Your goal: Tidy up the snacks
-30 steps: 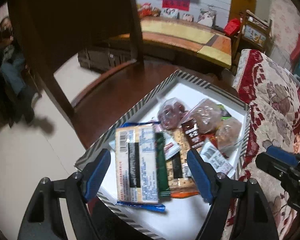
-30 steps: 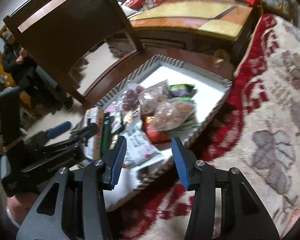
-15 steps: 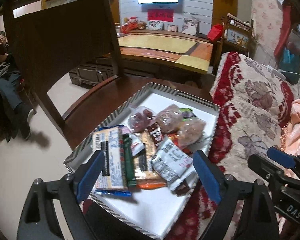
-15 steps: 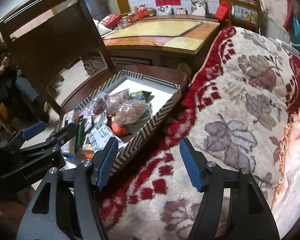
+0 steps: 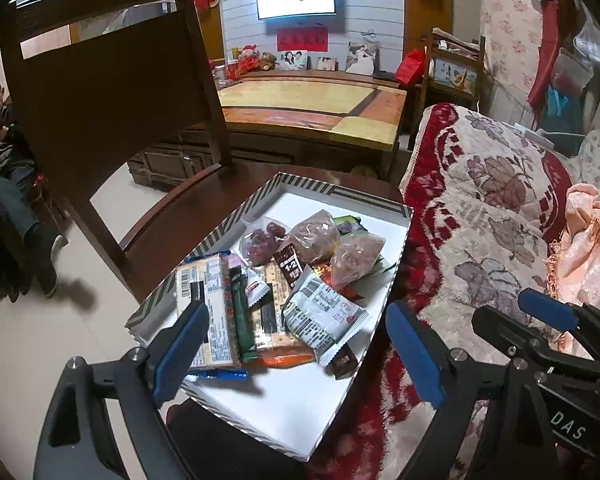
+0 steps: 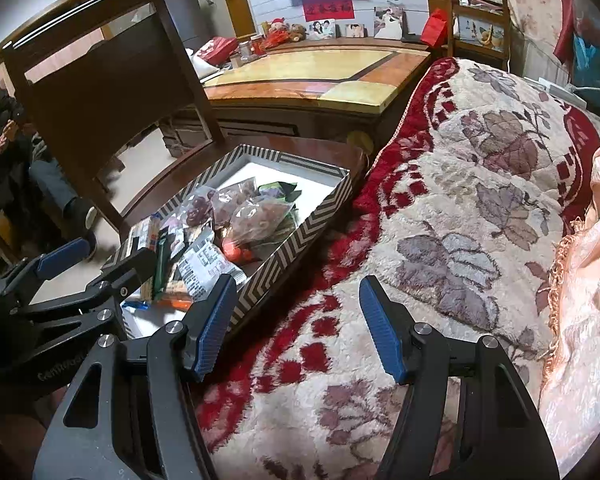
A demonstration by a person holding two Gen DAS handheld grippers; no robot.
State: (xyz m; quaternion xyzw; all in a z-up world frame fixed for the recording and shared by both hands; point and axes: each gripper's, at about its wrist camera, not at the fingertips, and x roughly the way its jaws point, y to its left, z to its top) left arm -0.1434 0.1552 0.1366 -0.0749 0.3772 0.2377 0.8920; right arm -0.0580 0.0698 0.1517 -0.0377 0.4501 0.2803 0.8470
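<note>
A shallow tray (image 5: pixel 236 220) with a striped rim sits on a dark wooden chair seat. It holds several snacks: a cream cracker pack (image 5: pixel 208 304), a green stick (image 5: pixel 242 316), a grey-white packet (image 5: pixel 320 316), a dark bar (image 5: pixel 290 266) and clear bags of brown pieces (image 5: pixel 314 236). My left gripper (image 5: pixel 296 344) hangs open above the tray's near end, holding nothing. My right gripper (image 6: pixel 298 320) is open and empty over the blanket, just right of the tray's striped wall (image 6: pixel 296 244). The same snacks (image 6: pixel 236 216) show in the right wrist view.
The chair's tall backrest (image 5: pixel 100 92) rises left of the tray. A red and cream floral blanket (image 5: pixel 492 208) lies against the tray's right side, with pink cloth (image 5: pixel 584 248) beyond. A low wooden table (image 5: pixel 308 104) stands behind. A person (image 5: pixel 4 140) sits at far left.
Both grippers drew back and rose from the tray, and their jaws widened. The right gripper swung from over the grey-white packet to over the blanket. The left fingers no longer flank the cracker pack.
</note>
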